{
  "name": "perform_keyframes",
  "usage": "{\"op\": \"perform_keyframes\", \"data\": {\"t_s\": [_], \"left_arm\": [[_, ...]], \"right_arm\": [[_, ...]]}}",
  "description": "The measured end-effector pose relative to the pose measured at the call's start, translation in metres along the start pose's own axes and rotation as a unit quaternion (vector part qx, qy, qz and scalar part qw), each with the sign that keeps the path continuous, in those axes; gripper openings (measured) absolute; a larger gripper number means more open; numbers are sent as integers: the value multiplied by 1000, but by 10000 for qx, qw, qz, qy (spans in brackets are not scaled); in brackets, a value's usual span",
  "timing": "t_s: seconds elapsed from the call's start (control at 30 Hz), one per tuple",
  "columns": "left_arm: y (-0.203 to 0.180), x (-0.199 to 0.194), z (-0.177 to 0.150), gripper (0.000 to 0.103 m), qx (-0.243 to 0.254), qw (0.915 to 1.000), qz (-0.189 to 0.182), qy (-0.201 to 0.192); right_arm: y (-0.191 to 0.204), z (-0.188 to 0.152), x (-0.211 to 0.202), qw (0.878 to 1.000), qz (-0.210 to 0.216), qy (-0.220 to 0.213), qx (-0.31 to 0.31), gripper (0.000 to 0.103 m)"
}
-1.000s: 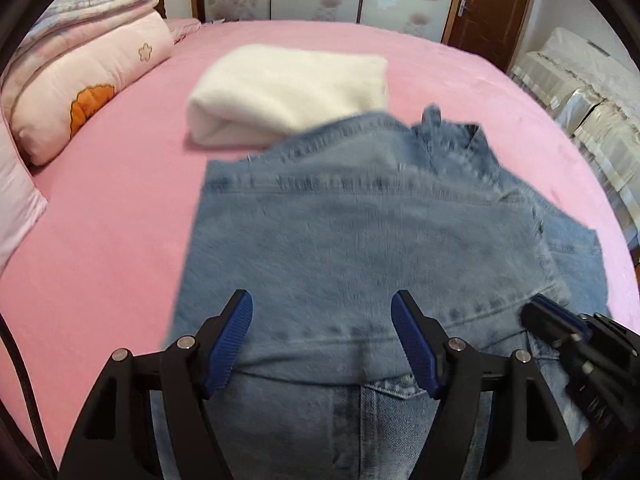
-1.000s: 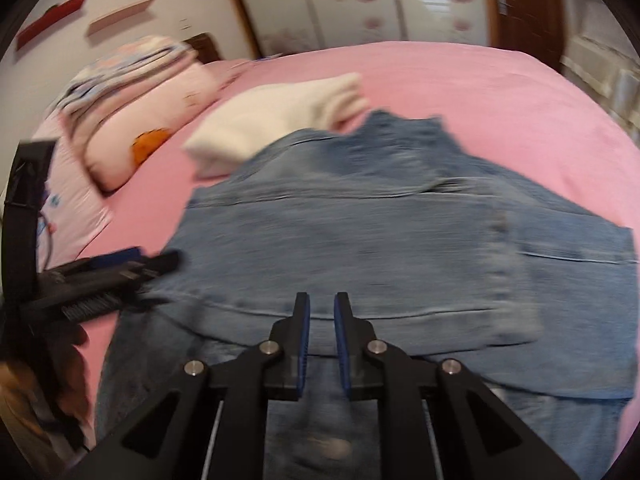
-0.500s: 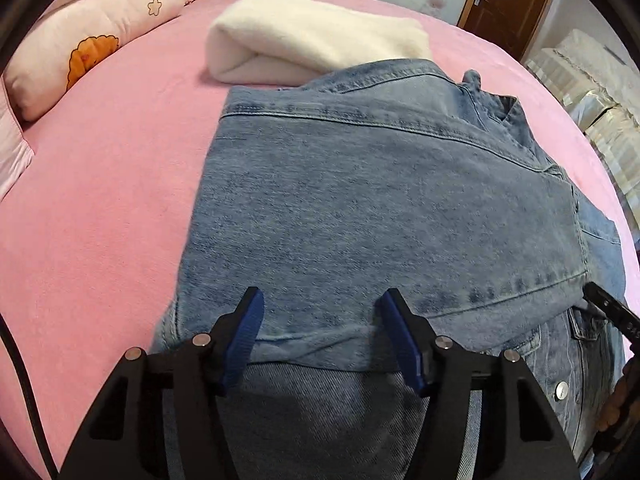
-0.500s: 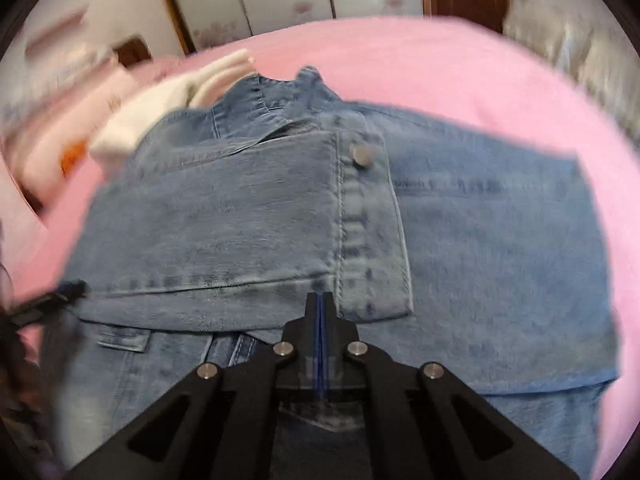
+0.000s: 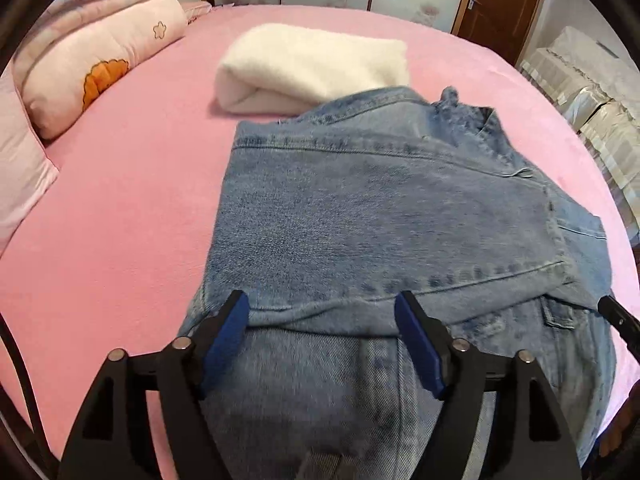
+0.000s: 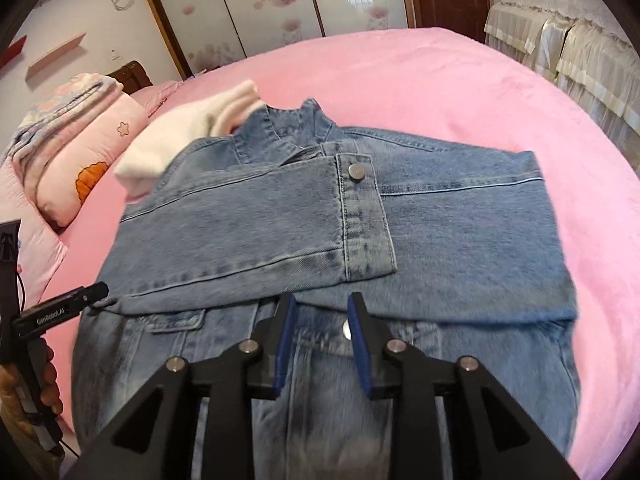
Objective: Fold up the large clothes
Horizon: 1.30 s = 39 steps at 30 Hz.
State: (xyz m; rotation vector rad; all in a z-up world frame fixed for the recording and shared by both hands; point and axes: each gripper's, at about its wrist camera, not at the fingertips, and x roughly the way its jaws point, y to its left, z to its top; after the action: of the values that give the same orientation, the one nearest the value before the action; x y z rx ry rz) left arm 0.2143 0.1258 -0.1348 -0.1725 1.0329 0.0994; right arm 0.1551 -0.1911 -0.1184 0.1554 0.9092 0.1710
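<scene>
Both tongs are opening with nothing gripped: your left tongs [image 5: 322, 322] and right tongs [image 6: 322, 322] hover over the denim jacket [image 6: 460, 220], whose folded sleeve [image 6: 248, 232] lies crosswise just ahead on the bed [image 6: 460, 80], equally near both.

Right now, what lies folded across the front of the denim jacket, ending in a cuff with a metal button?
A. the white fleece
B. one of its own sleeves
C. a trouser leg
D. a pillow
B: in the right wrist view a sleeve of the denim jacket lies across its chest, its buttoned cuff near the middle, while the white fleece sits folded behind the collar.
</scene>
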Motion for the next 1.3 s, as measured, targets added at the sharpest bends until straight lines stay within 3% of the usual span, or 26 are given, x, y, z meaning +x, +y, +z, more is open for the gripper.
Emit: {"op": "perform_keyframes", "data": {"t_s": [0.17,0.23,0.33,0.43,0.63,1.1,1.2,1.3], "left_arm": [[-6,-35,-7,77,-5,9999,-82,-96],[-9,-46,-10,77,17,9999,-113,-127],[-15,-68,-16,78,60,9996,-214,-189],[-20,-84,-22,83,59,9992,-351,-190],[-28,-119,-43,84,150,9982,-507,-295],[-34,-160,-94,87,352,9970,-571,-394],[-30,-166,-112,87,532,9950,-616,-574],[-27,-163,-128,87,789,9945,-506,-459]], "right_arm": [[9,-9,-36,9999,51,-157,-44,31],[11,-11,-51,9996,28,-274,0,43],[12,-11,-73,9988,69,-486,52,48],[14,-12,-92,9979,86,-637,41,49],[20,-25,-124,9964,166,-825,-49,49],[16,-78,-156,9974,204,-666,-180,49],[12,-89,-159,9978,119,-617,-228,49],[6,-100,-160,9981,67,-551,-260,49]]}}
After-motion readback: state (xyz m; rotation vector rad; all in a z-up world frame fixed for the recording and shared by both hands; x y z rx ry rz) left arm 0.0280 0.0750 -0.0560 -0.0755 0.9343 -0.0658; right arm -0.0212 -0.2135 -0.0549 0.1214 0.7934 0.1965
